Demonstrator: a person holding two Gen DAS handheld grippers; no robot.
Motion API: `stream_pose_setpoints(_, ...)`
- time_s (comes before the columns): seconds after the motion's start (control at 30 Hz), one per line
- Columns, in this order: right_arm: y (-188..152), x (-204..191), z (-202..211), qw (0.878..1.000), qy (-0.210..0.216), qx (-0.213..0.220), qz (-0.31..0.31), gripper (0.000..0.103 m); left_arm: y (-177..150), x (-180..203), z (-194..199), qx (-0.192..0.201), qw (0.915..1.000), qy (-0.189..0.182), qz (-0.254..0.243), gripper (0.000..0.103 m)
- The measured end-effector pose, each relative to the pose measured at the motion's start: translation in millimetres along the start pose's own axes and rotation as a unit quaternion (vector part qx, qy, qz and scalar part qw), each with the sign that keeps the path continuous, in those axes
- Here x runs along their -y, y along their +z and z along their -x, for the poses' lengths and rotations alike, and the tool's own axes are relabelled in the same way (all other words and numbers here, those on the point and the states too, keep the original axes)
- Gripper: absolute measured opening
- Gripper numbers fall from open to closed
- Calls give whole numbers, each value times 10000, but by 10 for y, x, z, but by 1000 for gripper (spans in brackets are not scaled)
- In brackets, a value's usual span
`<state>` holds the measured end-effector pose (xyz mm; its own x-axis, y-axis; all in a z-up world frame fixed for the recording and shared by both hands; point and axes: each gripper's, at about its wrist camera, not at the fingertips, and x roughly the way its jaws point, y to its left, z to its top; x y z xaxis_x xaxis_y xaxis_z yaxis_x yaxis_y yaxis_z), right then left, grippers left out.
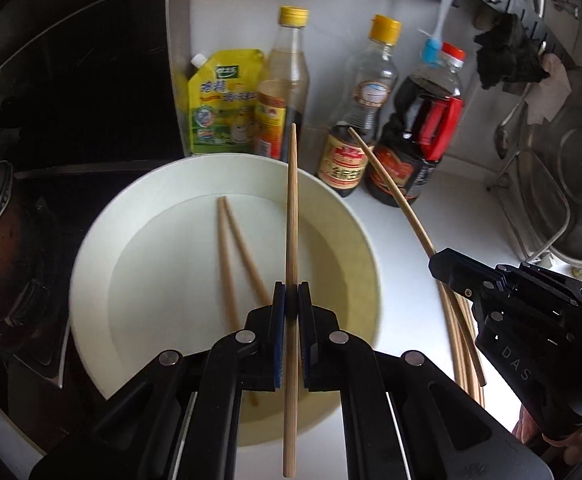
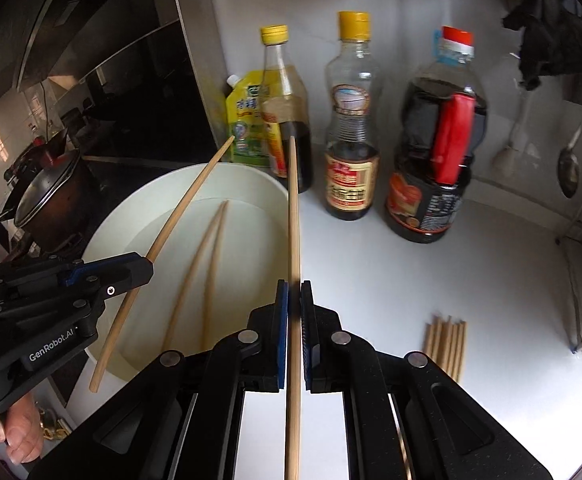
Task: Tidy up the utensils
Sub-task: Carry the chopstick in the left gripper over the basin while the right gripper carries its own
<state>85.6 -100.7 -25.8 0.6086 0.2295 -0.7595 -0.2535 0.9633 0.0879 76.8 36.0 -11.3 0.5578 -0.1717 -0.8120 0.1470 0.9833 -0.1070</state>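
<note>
Left gripper [image 1: 291,300] clamps one chopstick [image 1: 292,216] above the plate [image 1: 91,264]; right gripper [image 2: 294,300] clamps another stick [image 2: 293,220] at the plate's right edge. Two loose chopsticks [image 1: 227,256] lie on the plate, and a bundle [image 2: 445,344] lies on the counter [image 2: 431,280]. Sauce bottles [image 2: 353,120] stand behind.

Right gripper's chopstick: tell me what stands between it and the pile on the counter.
Nothing visible does. The right gripper holds its chopstick over the plate's right edge; bare white counter lies between it and the chopstick pile. The bottles stand farther back.
</note>
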Motion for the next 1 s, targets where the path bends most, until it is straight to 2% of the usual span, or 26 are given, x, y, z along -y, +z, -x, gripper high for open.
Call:
stream_pose_setpoints(0.2,164,-429,-528,9986,330,-413,36,6,79,-551,-199,-238,9991,235,247,7)
stream_pose_setpoints(0.37,183,-613,-842,9965,386,-731,-94,6,41,-796,-442,-541,9975,319,314,7)
stream_pose_setpoints(0.77,144,-678,-1211,9916,225,-1199,-436,6,-49,-924,-773,-1014,9942,312,203,7)
stream_pose_setpoints(1.0,162,-642,-1220,9910,205,-1203,-550,6,-38,-956,-794,-1058,9937,281,260,7)
